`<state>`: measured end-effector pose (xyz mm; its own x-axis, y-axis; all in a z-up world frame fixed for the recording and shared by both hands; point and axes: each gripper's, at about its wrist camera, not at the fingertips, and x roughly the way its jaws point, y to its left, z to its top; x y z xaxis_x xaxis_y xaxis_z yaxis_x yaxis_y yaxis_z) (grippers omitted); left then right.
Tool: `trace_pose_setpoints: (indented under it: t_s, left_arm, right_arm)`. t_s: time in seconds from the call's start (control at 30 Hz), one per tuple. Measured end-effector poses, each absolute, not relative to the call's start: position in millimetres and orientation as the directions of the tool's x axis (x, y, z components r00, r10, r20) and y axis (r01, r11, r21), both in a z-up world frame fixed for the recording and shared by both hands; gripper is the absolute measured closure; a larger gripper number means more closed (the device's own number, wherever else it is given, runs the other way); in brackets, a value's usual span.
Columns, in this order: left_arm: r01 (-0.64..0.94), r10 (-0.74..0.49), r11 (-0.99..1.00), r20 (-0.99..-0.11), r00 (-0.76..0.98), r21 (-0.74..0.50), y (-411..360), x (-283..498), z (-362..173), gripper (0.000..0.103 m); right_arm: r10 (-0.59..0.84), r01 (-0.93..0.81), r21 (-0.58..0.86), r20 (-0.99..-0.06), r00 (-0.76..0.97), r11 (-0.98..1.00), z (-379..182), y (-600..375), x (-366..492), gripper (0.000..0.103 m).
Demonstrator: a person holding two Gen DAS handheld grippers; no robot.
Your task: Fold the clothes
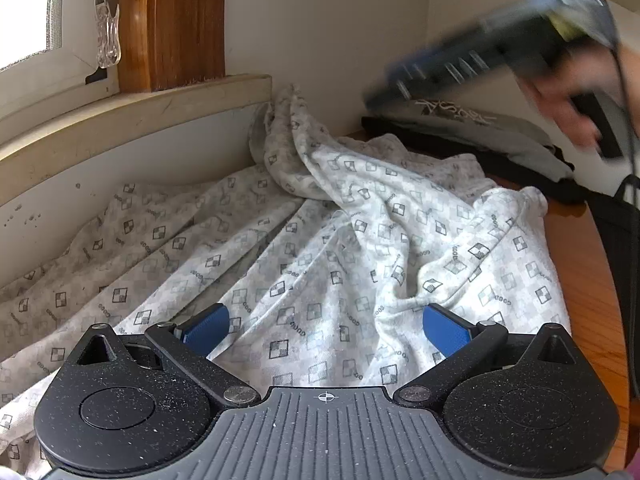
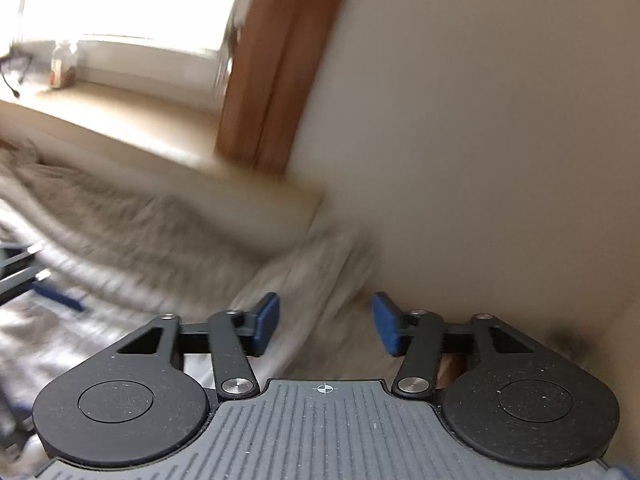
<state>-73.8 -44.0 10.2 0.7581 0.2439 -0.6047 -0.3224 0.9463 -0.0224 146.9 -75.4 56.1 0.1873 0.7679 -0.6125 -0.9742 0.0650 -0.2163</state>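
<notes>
Window light falls over a sill (image 1: 132,120) and the wooden counter (image 1: 588,280) where the patterned garment (image 1: 320,248) lies rumpled against the wall. My left gripper (image 1: 326,326) hangs wide open above its near edge — nothing pinched. My right gripper (image 2: 326,324), blurred, is parted and empty too. Risk: grabbing one layer, dragging the bunched cloth crooked — or onto the dark folded clothes (image 1: 500,148).

A: White garment (image 1: 360,240), printed with small grey-black checkered squares, is noted. Counter (image 1: 580,264) is recorded as orange-brown wood.

B: Confirmed. Blue pads on the black left gripper (image 1: 326,326) are logged; a black-and-grey folded garment (image 1: 500,140) is seen behind.
</notes>
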Motion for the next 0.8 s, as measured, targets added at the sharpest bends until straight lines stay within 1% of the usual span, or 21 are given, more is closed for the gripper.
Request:
trace_pose_setpoints:
  t_s: [0.13,0.23,0.27,0.3,0.37,0.4,0.47,0.5,0.53,0.57,0.6,0.67,0.73,0.8]
  left_arm:
    - [-0.320,0.246,0.947,-0.592,0.767,-0.020,-47,-76,12,0.000]
    - [-0.311,0.243,0.950,-0.573,0.782,-0.022,-48,-78,13,0.000]
    - [-0.308,0.242,0.951,-0.567,0.787,-0.023,-49,-79,14,0.000]
    - [-0.299,0.231,0.954,-0.559,0.797,-0.033,-49,-80,15,0.000]
    - [-0.275,0.204,0.960,-0.541,0.815,-0.051,-51,-83,17,0.000]
    - [-0.259,0.189,0.964,-0.533,0.825,-0.058,-52,-84,17,0.000]
    - [-0.229,0.166,0.972,-0.524,0.835,-0.057,-57,-84,18,0.000]
    - [-0.220,0.166,0.975,-0.525,0.835,-0.041,-60,-83,18,0.000]
    - [-0.216,0.166,0.976,-0.529,0.832,-0.034,-62,-83,18,0.000]
    - [-0.212,0.165,0.977,-0.534,0.829,-0.027,-63,-82,17,0.000]
    - [-0.213,0.164,0.977,-0.543,0.823,-0.028,-63,-81,16,0.000]
    - [-0.223,0.169,0.974,-0.559,0.812,-0.030,-62,-79,15,0.000]
    - [-0.225,0.172,0.974,-0.566,0.807,-0.025,-63,-78,14,0.000]
    - [-0.226,0.175,0.974,-0.572,0.801,-0.020,-63,-77,13,0.000]
  right_arm:
    - [0.706,-0.998,-0.066,-0.705,0.060,0.019,21,-88,141,0.046]
    - [0.675,-1.000,-0.002,-0.738,0.001,0.000,8,-90,133,0.045]
    - [0.668,-1.000,0.008,-0.744,-0.011,-0.009,7,-90,130,0.047]
    - [0.669,-1.000,0.009,-0.743,-0.018,-0.017,8,-91,128,0.059]
    - [0.693,-0.999,-0.003,-0.721,-0.022,-0.035,19,-93,125,0.086]
    - [0.737,-0.999,-0.013,-0.676,-0.023,-0.043,30,-98,123,0.090]
    - [0.853,-0.998,-0.034,-0.521,-0.022,-0.047,55,-113,119,0.091]
    - [0.892,-0.998,-0.030,-0.451,-0.032,-0.051,62,-119,117,0.090]
    - [0.911,-0.998,-0.021,-0.410,-0.040,-0.053,66,-122,116,0.088]
    - [0.929,-0.998,-0.012,-0.368,-0.048,-0.056,70,-125,114,0.081]
    - [0.930,-0.999,-0.016,-0.364,-0.042,-0.051,70,-126,113,0.072]
    - [0.902,-0.999,-0.046,-0.433,-0.002,-0.025,64,-122,115,0.060]
    - [0.870,-0.998,-0.067,-0.492,0.032,-0.001,58,-122,120,0.060]
    - [0.843,-0.998,-0.061,-0.535,0.060,0.033,49,-130,136,0.057]
